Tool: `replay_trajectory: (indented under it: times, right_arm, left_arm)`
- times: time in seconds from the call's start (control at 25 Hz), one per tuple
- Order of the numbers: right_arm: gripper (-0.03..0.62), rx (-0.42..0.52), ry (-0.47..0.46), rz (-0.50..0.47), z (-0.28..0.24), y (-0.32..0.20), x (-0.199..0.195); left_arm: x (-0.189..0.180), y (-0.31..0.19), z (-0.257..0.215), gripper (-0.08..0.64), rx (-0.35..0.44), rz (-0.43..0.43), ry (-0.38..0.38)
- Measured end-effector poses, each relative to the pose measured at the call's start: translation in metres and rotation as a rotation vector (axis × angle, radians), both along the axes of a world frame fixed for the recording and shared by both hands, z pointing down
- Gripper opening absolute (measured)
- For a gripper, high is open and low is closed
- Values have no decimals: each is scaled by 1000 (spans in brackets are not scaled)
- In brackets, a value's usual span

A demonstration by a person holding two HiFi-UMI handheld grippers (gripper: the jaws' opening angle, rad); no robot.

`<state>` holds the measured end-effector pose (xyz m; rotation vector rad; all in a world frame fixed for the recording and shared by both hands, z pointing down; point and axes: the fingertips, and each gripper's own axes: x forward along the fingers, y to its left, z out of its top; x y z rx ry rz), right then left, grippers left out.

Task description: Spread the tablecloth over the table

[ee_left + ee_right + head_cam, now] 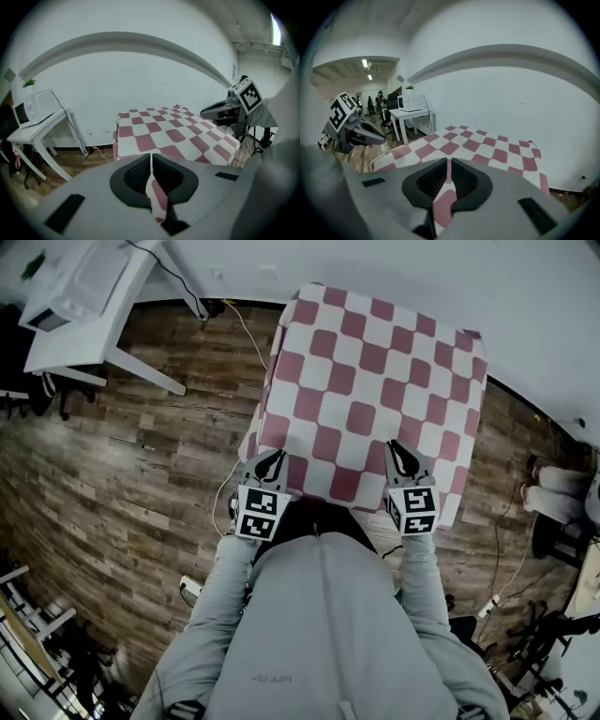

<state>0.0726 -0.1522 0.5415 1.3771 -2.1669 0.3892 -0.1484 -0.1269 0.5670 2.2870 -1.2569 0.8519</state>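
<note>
Wood-plank floor (112, 474) and white wall (544, 306) fill my head view. One white side table (94, 329) carrying one microwave (70, 282) stands at upper left. One red-and-white checked tablecloth (375, 390) lies at centre, draped over the table it hides. I hold two grippers: left gripper (271, 461) and right gripper (400, 456), each clamped on the cloth's near edge.

Left gripper (275, 457), right gripper (397, 450) side by side, both clamped on tablecloth (375, 362).

tablecloth (375, 381): soft matt cloth | floor (112, 484): wood-look planks, matt | side table (66, 351): smooth white
</note>
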Motion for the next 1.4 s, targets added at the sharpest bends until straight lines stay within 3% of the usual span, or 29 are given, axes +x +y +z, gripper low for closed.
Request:
replay_trajectory:
  times: [0.16, 0.32, 0.48, 0.56, 0.76, 1.04, 1.4]
  right_arm:
    - [25, 9, -15, -71, -4, -8, -58]
    - [25, 20, -23, -109, -8, -9, -99]
    - [25, 18, -20, -145, -5, -4, -127]
    - [25, 17, -20, -156, -3, 0, -137]
    - [25, 19, -13, -151, -2, 9, -144]
    - [25, 26, 0, -112, -1, 21, -133]
    - [25, 29, 3, -95, 2, 30, -130]
  left_arm:
    - [-52, 4, 14, 28, 1, -29, -31]
    - [-86, 19, 33, 29, -65, -34, -24]
    - [-98, 38, 52, 37, -103, 15, -29]
    - [-96, 51, 62, 99, -128, 66, -27]
    - [-90, 73, 88, 147, -198, 148, -40]
    - [-91, 80, 114, 149, -234, 190, -86]
    - [-94, 83, 114, 81, -226, 230, -117]
